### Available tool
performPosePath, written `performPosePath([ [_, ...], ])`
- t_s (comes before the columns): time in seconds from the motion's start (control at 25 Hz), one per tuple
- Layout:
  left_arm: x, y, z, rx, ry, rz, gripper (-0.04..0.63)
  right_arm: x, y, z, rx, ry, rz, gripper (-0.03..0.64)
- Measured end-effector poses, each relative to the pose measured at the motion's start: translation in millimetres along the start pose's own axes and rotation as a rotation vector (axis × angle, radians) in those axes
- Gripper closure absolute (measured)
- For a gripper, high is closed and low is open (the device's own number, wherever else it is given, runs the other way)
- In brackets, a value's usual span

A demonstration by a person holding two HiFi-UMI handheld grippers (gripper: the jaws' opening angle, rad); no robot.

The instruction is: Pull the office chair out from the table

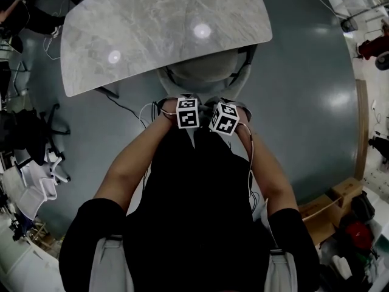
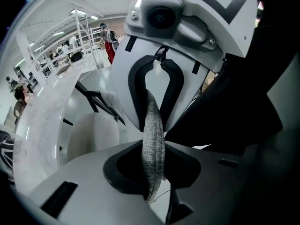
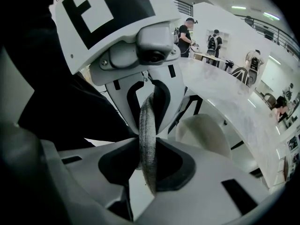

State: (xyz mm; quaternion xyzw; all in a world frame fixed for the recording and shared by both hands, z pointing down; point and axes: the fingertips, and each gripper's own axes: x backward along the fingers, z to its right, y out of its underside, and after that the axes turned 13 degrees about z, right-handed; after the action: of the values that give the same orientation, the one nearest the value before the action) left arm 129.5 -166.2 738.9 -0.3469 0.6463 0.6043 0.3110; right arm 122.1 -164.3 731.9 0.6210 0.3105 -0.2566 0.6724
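– Checking the hold first: what has each one got?

– Both are clamped on the same thing. The left hand-held gripper [image 2: 152, 172] has its jaws pressed onto the grey woven top edge of the backrest [image 2: 153, 125]. The right hand-held gripper [image 3: 147, 165] pinches that same edge just beside it. In the head view the two sit close together near the middle of the rim.

– And the office chair [image 1: 203, 72] itself?

– It stands at the near edge of the surface [image 1: 152, 23], seat tucked under it and back sticking out toward the person. It is not yet clear of that edge, so I'd judge the task far from done.

– How will it handle?

– The base is hidden under the surface, so I can't see any wheels. If it has them, I'd expect it to roll on that smooth grey floor [image 1: 304, 102] without much effort. The shell looks stiff, but the rim is padded fabric, soft enough to squash and slide between the pads.

– So where should they hold it?

– Right where they are. The top rim, centred, is the one part that reaches out past the surface. With both grips so near the middle the chair could swivel. The pull should be straight back, even and gentle, or the fabric may slip out.
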Motion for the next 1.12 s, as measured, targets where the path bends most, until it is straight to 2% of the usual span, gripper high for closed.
performPosePath([
  [0.44, 7, 11, 47, -0.003, 0.015, 0.017, 0.506, -7, -7, -47, -0.047, -0.020, -0.015, 0.522],
  [0.88, 13, 26, 107, -0.066, 0.038, 0.016, 0.508, -15, -14, -108, -0.118, 0.033, -0.025, 0.522],
  [1.12, 12, 30, 149, -0.061, 0.060, 0.025, 0.506, -16, -12, -150, -0.139, 0.038, -0.029, 0.522],
])
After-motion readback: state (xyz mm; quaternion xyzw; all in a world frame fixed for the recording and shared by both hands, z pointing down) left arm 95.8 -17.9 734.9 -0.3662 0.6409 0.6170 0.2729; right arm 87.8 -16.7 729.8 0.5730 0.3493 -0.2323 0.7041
